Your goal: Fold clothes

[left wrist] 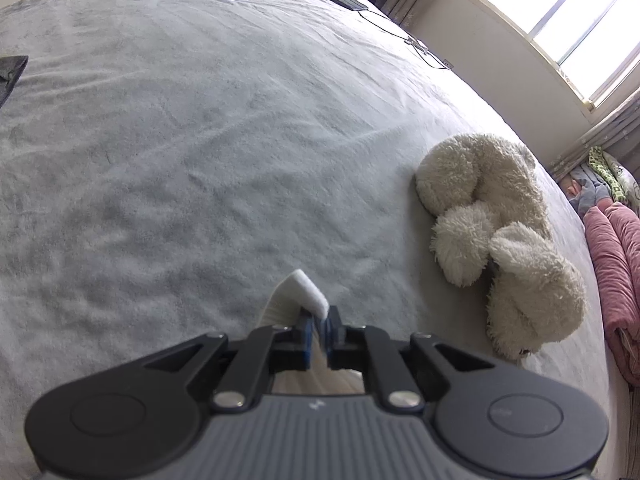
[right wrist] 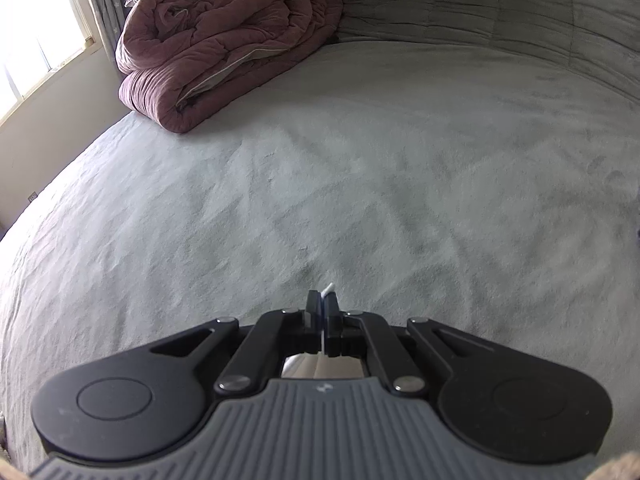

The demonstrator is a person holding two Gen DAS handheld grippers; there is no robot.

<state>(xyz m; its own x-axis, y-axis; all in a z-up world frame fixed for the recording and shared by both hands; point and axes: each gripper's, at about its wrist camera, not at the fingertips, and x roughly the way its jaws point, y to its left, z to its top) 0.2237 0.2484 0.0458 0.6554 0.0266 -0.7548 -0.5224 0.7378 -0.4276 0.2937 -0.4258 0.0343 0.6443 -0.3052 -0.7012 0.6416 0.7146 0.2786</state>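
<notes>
A white garment (left wrist: 298, 294) is held up over the grey bedspread (left wrist: 192, 152), pinched at two places along its edge. In the left wrist view a thick folded hem or cuff stands up past the fingertips, and more pale cloth hangs beneath the tool. The left gripper (left wrist: 318, 330) is clamped on this cloth, its jaws drawn nearly together with the fabric between them. In the right wrist view only a thin white sliver (right wrist: 329, 290) shows above the right gripper (right wrist: 322, 320), whose jaws are pressed tight on it.

The cloth is judged light, soft and limp; sagging between the two grips is to be expected. The doubled hem is judged the safer hold, since a single thin layer may slip.

To the right in the left view a plush toy (left wrist: 496, 232) lies near. A rolled pink quilt (right wrist: 224, 40) lies at the far left of the right view.
</notes>
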